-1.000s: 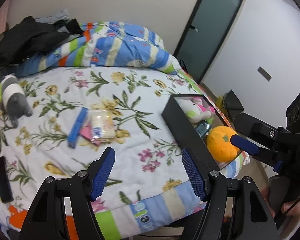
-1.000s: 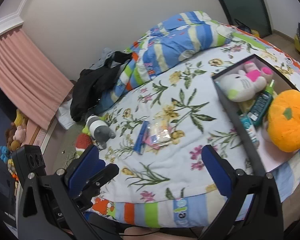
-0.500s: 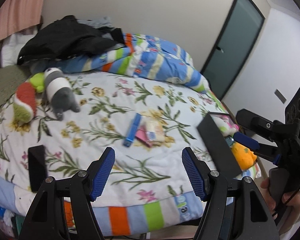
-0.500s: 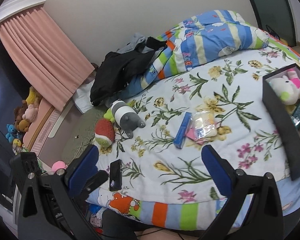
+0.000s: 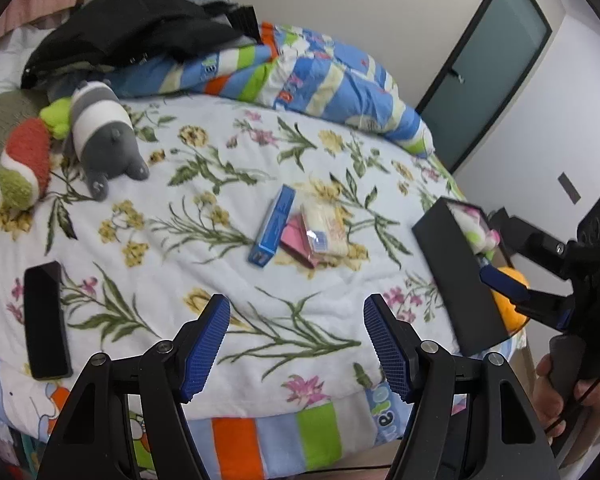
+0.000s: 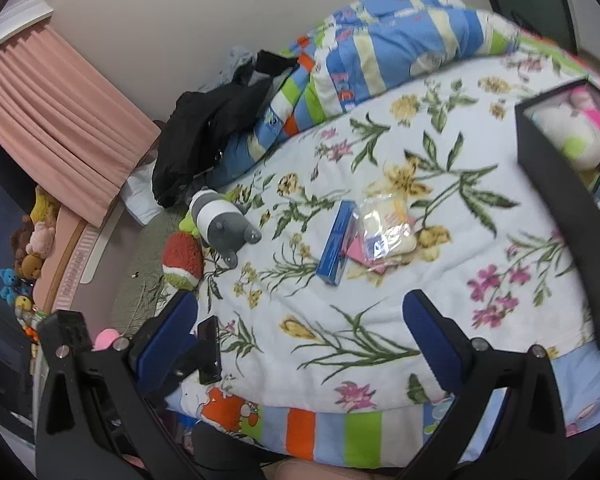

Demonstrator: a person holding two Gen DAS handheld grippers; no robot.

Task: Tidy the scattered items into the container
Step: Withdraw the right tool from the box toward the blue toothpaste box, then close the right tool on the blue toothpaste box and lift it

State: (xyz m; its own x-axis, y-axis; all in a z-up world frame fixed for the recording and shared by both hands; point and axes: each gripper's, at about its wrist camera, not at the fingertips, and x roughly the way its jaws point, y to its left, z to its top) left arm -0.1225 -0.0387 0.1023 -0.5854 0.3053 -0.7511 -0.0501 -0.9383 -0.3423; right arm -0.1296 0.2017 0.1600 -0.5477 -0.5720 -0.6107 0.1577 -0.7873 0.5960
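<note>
Hovering both grippers over the near edge of the bed [image 5: 228, 184] right now, nothing in either one. My left gripper [image 5: 296, 344] has its fingers spread wide, and my right gripper [image 6: 300, 336] is just as wide apart.

Straight ahead of both, mid-bed, there's a little cluster: a blue box [image 5: 273, 225] lying flat, and touching its right side a clear snack packet [image 5: 325, 230] sitting on top of something pink [image 5: 296, 236].

Off to the right of my left gripper is the black container [image 5: 456, 276], near the bed's edge, already with a white plush [image 6: 568, 132] and an orange plush [image 5: 512, 296] in it.

Left of my left gripper, a black phone [image 5: 46, 320] lies flat near the bed's edge. Farther ahead on the left are a grey-and-white plush [image 5: 100, 132] and a red-and-green plush [image 5: 22, 168], just beside each other. Beyond them, black clothes [image 5: 136, 28] are piled on a striped quilt [image 5: 320, 80].
</note>
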